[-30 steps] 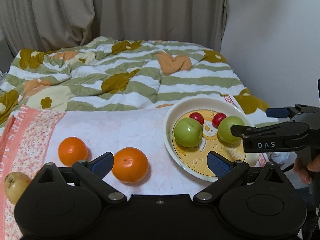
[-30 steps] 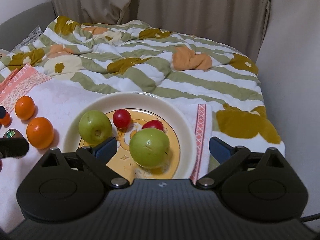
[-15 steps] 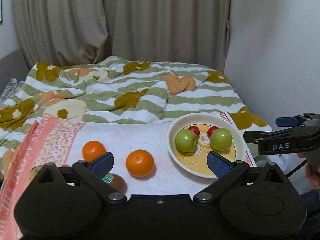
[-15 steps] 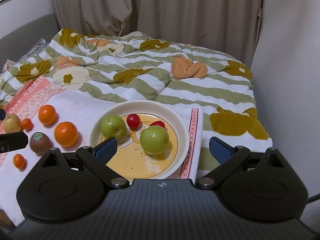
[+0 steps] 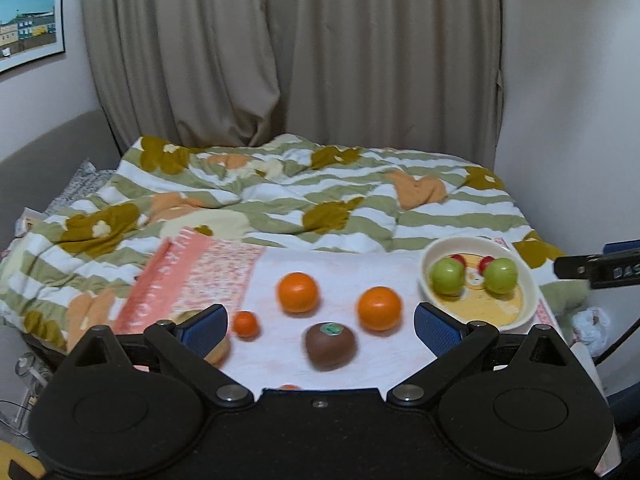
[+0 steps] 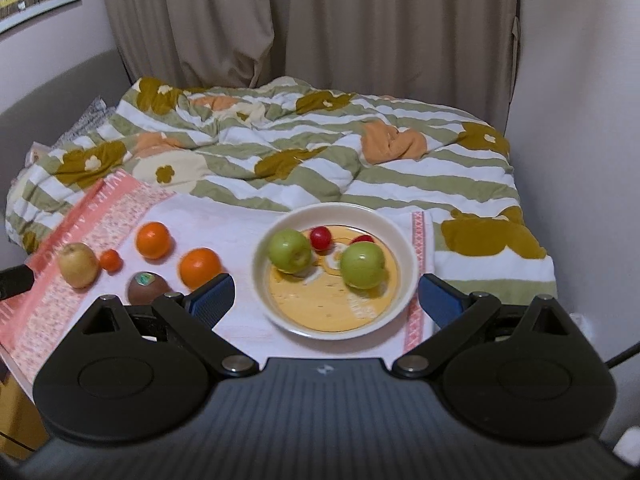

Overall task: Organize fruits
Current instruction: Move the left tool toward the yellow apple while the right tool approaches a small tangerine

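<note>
Both your claws, left claw (image 5: 320, 326) and right claw (image 6: 326, 296), gape apart, gripping nothing; left of the plate (image 6: 404, 240), the kiwi (image 6: 146, 288) sits sticker-end up.

Two green apples (image 6: 289, 251) (image 6: 362, 265) and two small red fruits (image 6: 320, 237) (image 6: 363, 239) lie in the one plate (image 6: 404, 248). On the cloth there are two large oranges (image 6: 152, 240) (image 6: 200, 267), one small orange (image 6: 110, 260), one brown kiwi (image 6: 146, 287) and one yellowish pear (image 6: 78, 265). A sliver of another small orange thing (image 5: 289, 387) shows at the left wrist view's lower edge.
</note>
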